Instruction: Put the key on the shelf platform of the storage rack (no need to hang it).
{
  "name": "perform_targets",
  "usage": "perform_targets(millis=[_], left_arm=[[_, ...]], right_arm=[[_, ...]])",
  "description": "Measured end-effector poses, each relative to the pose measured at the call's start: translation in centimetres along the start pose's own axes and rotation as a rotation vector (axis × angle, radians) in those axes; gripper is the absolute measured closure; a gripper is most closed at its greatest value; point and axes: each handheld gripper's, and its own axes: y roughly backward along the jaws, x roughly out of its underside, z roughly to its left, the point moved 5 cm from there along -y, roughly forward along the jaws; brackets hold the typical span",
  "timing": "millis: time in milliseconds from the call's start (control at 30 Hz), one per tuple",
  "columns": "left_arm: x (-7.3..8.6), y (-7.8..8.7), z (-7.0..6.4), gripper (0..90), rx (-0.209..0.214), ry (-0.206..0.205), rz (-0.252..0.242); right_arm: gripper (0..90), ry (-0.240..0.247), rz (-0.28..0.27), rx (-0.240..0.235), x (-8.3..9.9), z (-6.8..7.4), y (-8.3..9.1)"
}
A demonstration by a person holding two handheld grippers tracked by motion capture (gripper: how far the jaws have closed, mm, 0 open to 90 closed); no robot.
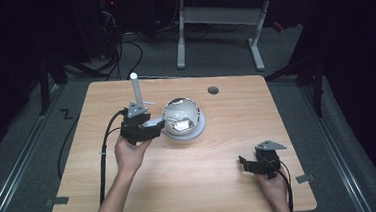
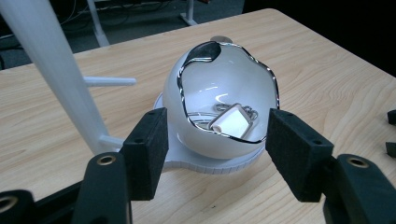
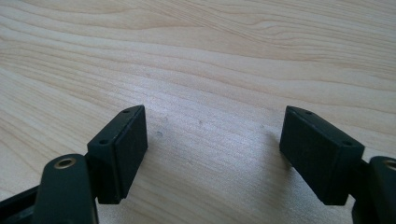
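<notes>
A glossy white dome (image 1: 182,117) with a chrome-rimmed opening stands on a round white base (image 2: 205,164) in the middle of the table. Inside it lie a small white rectangular piece (image 2: 232,121) and some metal rings. My left gripper (image 1: 158,125) is open at the dome's left side. In the left gripper view its jaws (image 2: 215,135) stand to either side of the dome, apart from it. My right gripper (image 1: 245,163) is open near the table's front right. In the right gripper view it (image 3: 215,126) has bare wood between its jaws.
A white upright post (image 1: 135,89) with short side pegs (image 2: 109,81) stands just left of the dome, close behind my left gripper. A dark round hole (image 1: 213,90) sits in the wooden table (image 1: 228,133) at the back. A desk frame (image 1: 217,18) stands beyond on the floor.
</notes>
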Motion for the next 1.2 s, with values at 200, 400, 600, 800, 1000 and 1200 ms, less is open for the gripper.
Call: perform_targets(millis=[200,400,600,800,1000,1200], left_arm=[[0.5,0.8,0.4,39.3,-0.006,0.012,-0.009],[1.0,1.7,1.0,39.0,-0.022,0.026,-0.019],[1.7,2.5,1.6,38.7,-0.033,0.044,-0.025],[2.4,3.6,2.2,38.6,-0.043,0.071,-0.044],[3.0,4.4,2.8,38.4,-0.053,0.087,-0.051],[3.7,5.2,3.1,38.3,-0.063,0.099,-0.056]], right_arm=[[23.6,0.000,0.000,0.000,0.0,0.0,0.0],[23.6,0.000,0.000,0.000,0.0,0.0,0.0],[23.7,0.000,0.000,0.000,0.0,0.0,0.0],[23.6,0.002,0.000,0.001,0.0,0.0,0.0],[23.6,0.002,0.001,0.002,0.0,0.0,0.0],[23.6,0.002,0.001,0.002,0.0,0.0,0.0]])
